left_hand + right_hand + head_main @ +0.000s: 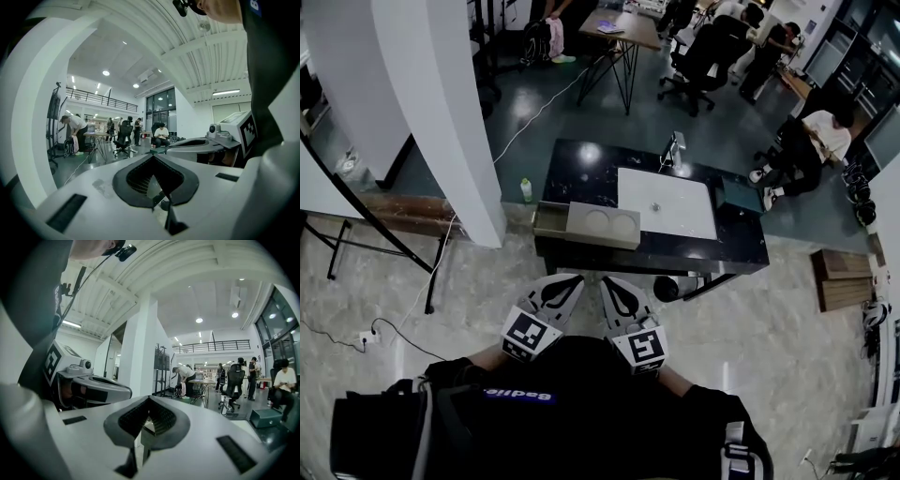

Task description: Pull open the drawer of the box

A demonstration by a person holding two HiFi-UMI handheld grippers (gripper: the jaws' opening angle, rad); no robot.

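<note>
A grey box (602, 225) with two round recesses on top lies at the near left edge of the black table (581, 164). Its drawer (549, 221) sticks out to the left, open. Both grippers are held close to the person's chest, well short of the table and apart from the box. My left gripper (569, 281) (152, 157) is shut with nothing between its pads. My right gripper (613, 284) (149, 398) is shut and empty too. Both gripper views look out level across the room, and the box is not in either.
A white board (666, 202) covers the table's middle, with a small teal box (737, 194) at its right end. A white pillar (441, 112) stands to the left, a bottle (526, 190) on the floor beside it. Seated people and office chairs (703, 56) are beyond.
</note>
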